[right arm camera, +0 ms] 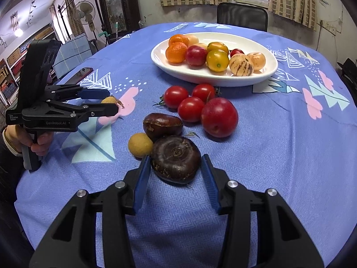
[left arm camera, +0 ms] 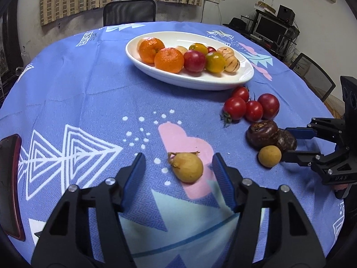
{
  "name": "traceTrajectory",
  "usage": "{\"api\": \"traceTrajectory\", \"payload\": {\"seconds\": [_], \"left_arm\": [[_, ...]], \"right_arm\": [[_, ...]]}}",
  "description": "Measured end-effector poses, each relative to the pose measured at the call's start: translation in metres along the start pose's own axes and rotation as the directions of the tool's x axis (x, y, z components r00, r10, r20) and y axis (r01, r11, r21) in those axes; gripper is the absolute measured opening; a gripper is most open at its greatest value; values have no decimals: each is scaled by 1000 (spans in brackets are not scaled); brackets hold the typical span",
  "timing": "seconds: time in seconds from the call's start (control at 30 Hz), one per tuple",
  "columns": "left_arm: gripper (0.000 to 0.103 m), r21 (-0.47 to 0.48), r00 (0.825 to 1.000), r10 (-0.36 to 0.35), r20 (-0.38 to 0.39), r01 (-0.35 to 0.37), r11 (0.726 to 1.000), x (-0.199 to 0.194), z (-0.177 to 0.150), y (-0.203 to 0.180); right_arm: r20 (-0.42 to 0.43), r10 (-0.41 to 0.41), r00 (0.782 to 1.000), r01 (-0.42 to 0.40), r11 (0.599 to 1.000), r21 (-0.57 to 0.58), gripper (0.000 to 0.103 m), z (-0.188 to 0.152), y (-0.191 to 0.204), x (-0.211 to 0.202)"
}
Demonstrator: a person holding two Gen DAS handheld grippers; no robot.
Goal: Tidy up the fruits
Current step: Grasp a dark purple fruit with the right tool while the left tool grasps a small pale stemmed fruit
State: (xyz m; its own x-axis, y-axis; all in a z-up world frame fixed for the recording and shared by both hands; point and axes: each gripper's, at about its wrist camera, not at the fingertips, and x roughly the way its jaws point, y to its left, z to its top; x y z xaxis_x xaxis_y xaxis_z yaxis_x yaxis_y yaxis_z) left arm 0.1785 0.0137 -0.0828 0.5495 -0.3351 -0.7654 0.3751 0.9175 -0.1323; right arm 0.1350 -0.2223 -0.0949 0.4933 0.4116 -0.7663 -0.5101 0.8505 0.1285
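The left gripper (left arm camera: 178, 172) stands apart around a small, light, thin-skinned longan (left arm camera: 187, 167); hold its round middle, stem at 11 o'clock. The right gripper (right arm camera: 175, 169), also apart, brackets a hard water chestnut (right arm camera: 175, 159).

— Where's the plate (left arm camera: 223, 83)?
— Far side of the table (left arm camera: 78, 93), with a chair (left arm camera: 129, 12) behind it. Two oranges (left arm camera: 169, 59) lie at its left end; the other fruit runs rightward from them.
— And the loose fruit?
— Just before the plate's right end: three tomatoes (right arm camera: 190, 109) bunched together, a plum (right arm camera: 219, 117) touching them on the right. Nearer still, two chestnuts (right arm camera: 175, 159), one behind the other, a longan (right arm camera: 140, 145) touching them on the left.
— The grippers?
— The right gripper (right arm camera: 175, 165) straddles the near chestnut. The left gripper (left arm camera: 177, 164), well to the left, straddles another longan (left arm camera: 187, 167). A phone (left arm camera: 10, 203) lies at the table's left edge.
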Motion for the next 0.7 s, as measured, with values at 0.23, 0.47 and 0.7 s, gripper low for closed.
{"api": "traceTrajectory", "payload": {"seconds": [0.23,0.47,0.7], "left_arm": [[45,45,1000,-5,13,4,999,-1,-1,-10],[36,54,1000,-5,-1,5,999,0,-3,-11],[28,77,1000,-7,-9,7,997,1,-5,-15]], "right_arm": [[-1,5,1000,-5,1000,4,47,0,-1,0],[-1,3,1000,-3,1000,3,47,0,0,0],[0,8,1000,-8,1000,20,46,-1,-3,-2]]}}
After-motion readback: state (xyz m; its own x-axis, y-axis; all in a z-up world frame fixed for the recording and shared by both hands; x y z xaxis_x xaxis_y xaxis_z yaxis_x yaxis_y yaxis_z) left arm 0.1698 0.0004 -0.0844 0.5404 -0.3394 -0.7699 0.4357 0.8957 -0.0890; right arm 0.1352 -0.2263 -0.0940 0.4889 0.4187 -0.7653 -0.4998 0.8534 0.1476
